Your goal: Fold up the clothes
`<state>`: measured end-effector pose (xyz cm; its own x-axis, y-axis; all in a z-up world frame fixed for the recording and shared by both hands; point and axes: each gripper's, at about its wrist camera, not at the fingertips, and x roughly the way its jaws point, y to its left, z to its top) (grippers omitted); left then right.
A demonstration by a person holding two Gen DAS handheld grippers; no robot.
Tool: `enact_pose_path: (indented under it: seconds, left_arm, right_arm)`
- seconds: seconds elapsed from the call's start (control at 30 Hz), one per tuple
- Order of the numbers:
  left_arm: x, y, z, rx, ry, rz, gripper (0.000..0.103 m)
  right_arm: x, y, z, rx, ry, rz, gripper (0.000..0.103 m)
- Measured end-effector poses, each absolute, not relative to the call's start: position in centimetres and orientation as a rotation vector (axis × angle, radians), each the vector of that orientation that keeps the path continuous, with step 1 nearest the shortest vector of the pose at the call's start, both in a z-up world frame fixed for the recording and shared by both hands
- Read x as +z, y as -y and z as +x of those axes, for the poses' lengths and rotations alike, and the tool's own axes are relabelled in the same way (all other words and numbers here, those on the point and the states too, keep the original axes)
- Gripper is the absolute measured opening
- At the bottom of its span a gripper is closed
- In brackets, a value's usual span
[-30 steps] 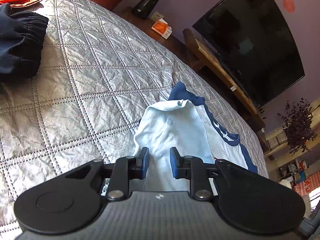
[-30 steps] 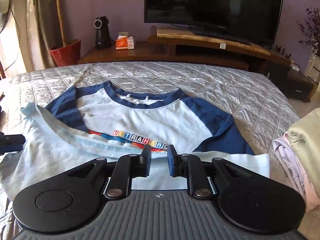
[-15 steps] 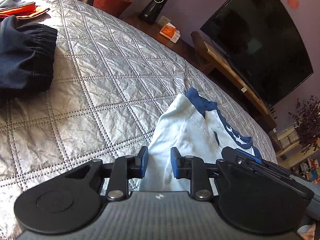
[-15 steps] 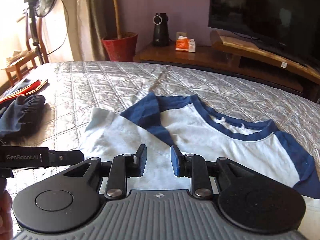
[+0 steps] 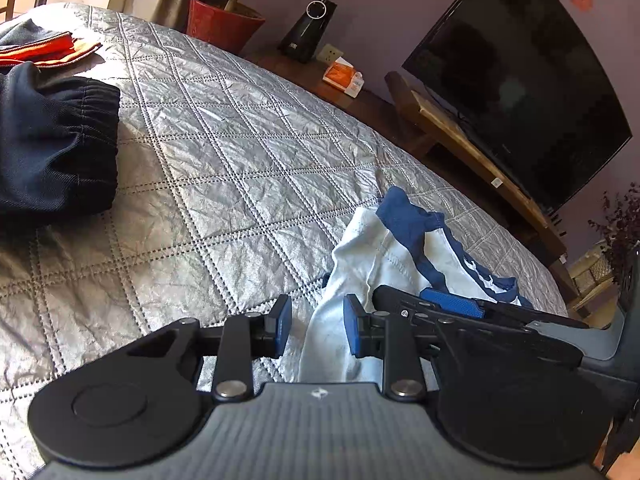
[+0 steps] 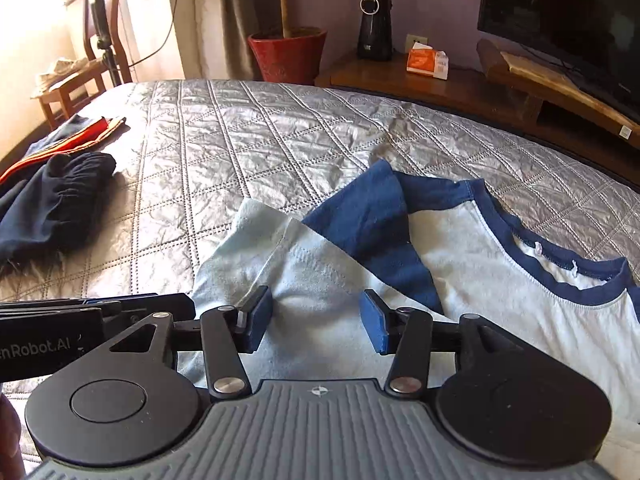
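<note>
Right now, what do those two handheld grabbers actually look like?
Both match. The left gripper and right gripper each have a ribbed grey body, black round-ended linkage arms with silver rivets, and two fingers tipped with blue pads. The left one's side bears white "Robot.AI" lettering in the right view.

The shirt [image 6: 500, 272] runs off the right edge of the right wrist view, its lower part hidden behind the right gripper [image 6: 316, 318]. In the left wrist view the dark trousers [image 5: 52, 144] are cut by the left edge, and the TV [image 5: 516, 80] by the top. Print on the orange box [image 6: 426, 62] is too small to read
</note>
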<state>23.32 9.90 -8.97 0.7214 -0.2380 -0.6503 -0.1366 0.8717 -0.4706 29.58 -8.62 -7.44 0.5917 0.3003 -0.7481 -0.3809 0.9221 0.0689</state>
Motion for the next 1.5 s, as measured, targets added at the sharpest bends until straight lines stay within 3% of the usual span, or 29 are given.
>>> enact_pose_path:
  seconds: [0.27, 0.37, 0.5, 0.53, 0.63, 0.77, 0.83, 0.97, 1.03, 1.2, 1.33, 1.4, 1.5]
  left_arm:
    - [-7.6, -7.3, 23.0, -0.121, -0.702, -0.376, 0.028]
    - [-8.2, -6.5, 23.3, -0.128, -0.743, -0.334, 0.034]
    - [-8.6, -6.7, 23.1, -0.096, -0.76, -0.283, 0.034]
    - [-8.6, -6.9, 22.9, -0.085, -0.754, -0.269, 0.038]
    - [-8.5, -7.4, 22.3, -0.052, -0.736, -0.229, 0.033]
    - [-7.8, -7.5, 20.9, -0.045, -0.693, -0.126, 0.033]
    - [-6.7, -6.3, 19.0, -0.084, -0.632, 0.017, 0.037]
    - [-5.6, -3.8, 15.2, -0.206, -0.526, 0.271, 0.044]
    - [-5.8, -2.8, 13.5, -0.279, -0.523, 0.37, 0.05]
    - [-8.2, -0.8, 11.1, -0.375, -0.544, 0.647, 0.054]
    - [-9.2, -0.9, 11.5, -0.373, -0.564, 0.714, 0.06]
    - [-9.6, -0.9, 11.2, -0.398, -0.517, 0.803, 0.066]
    - [-10.1, -1.0, 10.2, -0.483, -0.442, 0.983, 0.067]
  right_arm:
    - [-6.6, 18.6, 23.7, 0.176, -0.779, 0.037, 0.057]
    - [-8.3, 23.0, 22.4, 0.014, -0.844, 0.044, 0.068]
    - [-7.7, 27.4, 20.6, -0.096, -0.79, 0.071, 0.059]
    - [-7.0, 28.2, 20.0, -0.109, -0.761, 0.082, 0.06]
    - [-5.3, 30.1, 17.7, -0.125, -0.717, 0.105, 0.061]
    - [-4.4, 31.8, 14.0, -0.082, -0.707, 0.041, 0.063]
    - [-4.1, 32.1, 12.4, -0.042, -0.709, -0.038, 0.069]
    - [-3.9, 32.0, 9.1, 0.071, -0.72, -0.29, 0.069]
    - [-3.8, 32.4, 7.8, 0.106, -0.72, -0.371, 0.069]
    - [-4.0, 34.2, 6.7, 0.179, -0.766, -0.393, 0.069]
    - [-5.0, 33.1, 6.1, 0.297, -0.808, -0.514, 0.069]
    - [-5.5, 32.4, 5.7, 0.331, -0.807, -0.56, 0.069]
    - [-5.9, 32.3, 5.9, 0.349, -0.813, -0.55, 0.069]
